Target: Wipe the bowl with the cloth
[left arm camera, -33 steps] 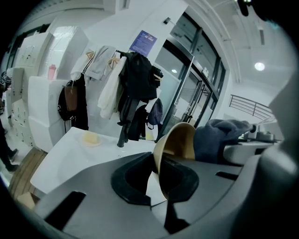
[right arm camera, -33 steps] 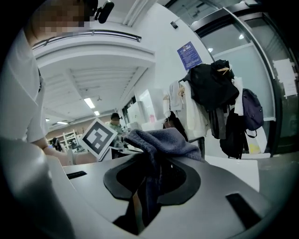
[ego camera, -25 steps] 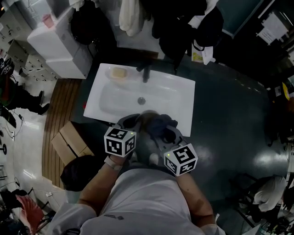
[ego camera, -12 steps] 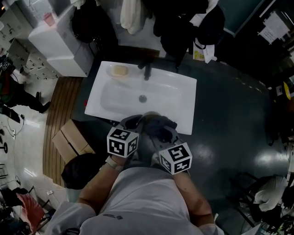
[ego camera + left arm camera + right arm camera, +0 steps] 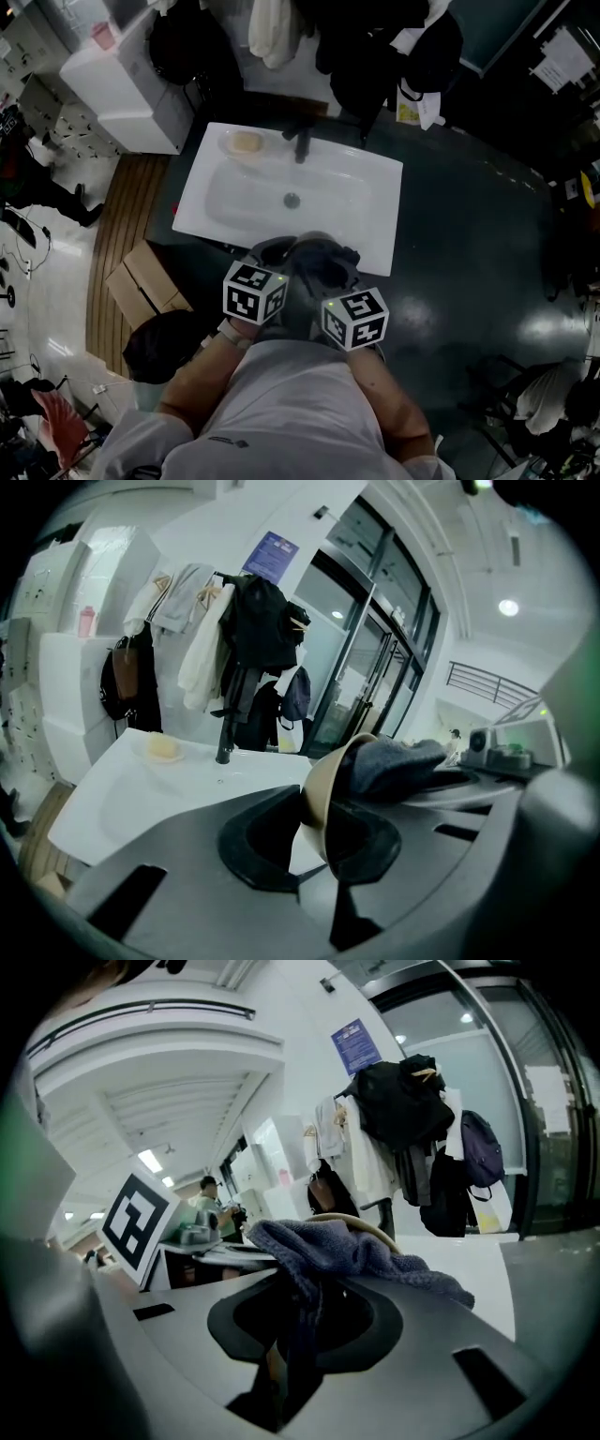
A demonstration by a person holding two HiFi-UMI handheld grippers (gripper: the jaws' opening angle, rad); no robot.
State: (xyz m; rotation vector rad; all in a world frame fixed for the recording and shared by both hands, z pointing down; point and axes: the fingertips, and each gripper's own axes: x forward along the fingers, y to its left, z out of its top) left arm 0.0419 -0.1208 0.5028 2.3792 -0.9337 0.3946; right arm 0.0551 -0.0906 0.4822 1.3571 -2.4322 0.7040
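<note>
In the left gripper view a tan bowl (image 5: 321, 782) stands on edge, and my left gripper (image 5: 317, 844) is shut on its rim. A grey-purple cloth (image 5: 394, 761) is stuffed into the bowl's hollow. In the right gripper view my right gripper (image 5: 298, 1335) is shut on that cloth (image 5: 342, 1249), with the bowl's rim (image 5: 361, 1224) showing just behind it. From the head view, both grippers meet over the near edge of the sink, left gripper (image 5: 270, 255) and right gripper (image 5: 336, 274), with the bowl (image 5: 309, 242) and the dark cloth (image 5: 326, 261) between them.
A white sink (image 5: 234, 202) with a black tap (image 5: 300, 145) and a soap bar (image 5: 244, 143) lies just ahead. A white cabinet (image 5: 122, 75) stands at the far left, with a cardboard box (image 5: 141, 281) and a black bag (image 5: 164, 347) on the floor. Coats (image 5: 375, 47) hang behind.
My right gripper has shifted a little to the left, closer to the left one, moving the cloth against the bowl. The left gripper has barely moved.
</note>
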